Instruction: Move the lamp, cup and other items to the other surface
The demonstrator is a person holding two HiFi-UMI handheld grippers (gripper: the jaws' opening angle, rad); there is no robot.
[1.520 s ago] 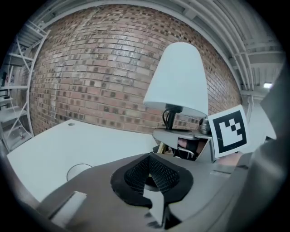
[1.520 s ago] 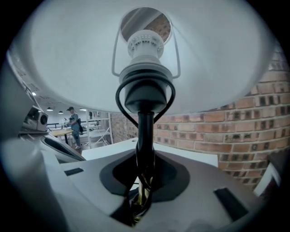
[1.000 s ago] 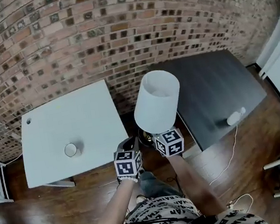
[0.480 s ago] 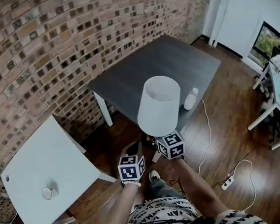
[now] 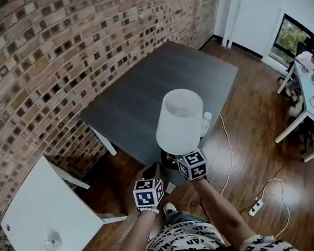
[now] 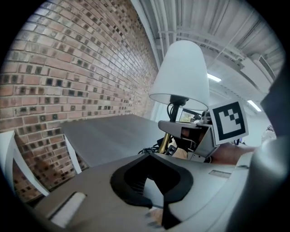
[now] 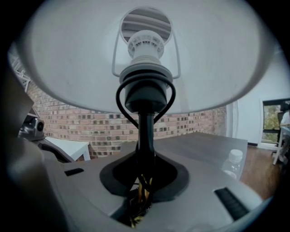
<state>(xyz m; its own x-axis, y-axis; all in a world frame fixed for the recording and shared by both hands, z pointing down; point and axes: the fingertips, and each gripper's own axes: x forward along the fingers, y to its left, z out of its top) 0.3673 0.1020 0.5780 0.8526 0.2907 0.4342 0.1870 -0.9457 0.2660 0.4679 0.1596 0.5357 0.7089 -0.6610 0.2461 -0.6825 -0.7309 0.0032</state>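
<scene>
Under the right gripper (image 5: 173,159), the lamp's (image 5: 179,119) lower stem and base are hidden by the gripper body and shade. Just beyond it, the shade covers half the bottle (image 5: 205,120). The left gripper's (image 5: 150,171) jaws are blurred, state unclear.

Lamp shade (image 5: 179,119): white, matt, smooth. Lamp stem (image 7: 146,131): blk, smooth. Dark table (image 5: 142,101): matt gry top. Brick wall (image 5: 34,63) behind it: rough. Floor (image 5: 253,155) round it: glossy wood. Bottle (image 7: 233,165) on it: clear plastic.
</scene>
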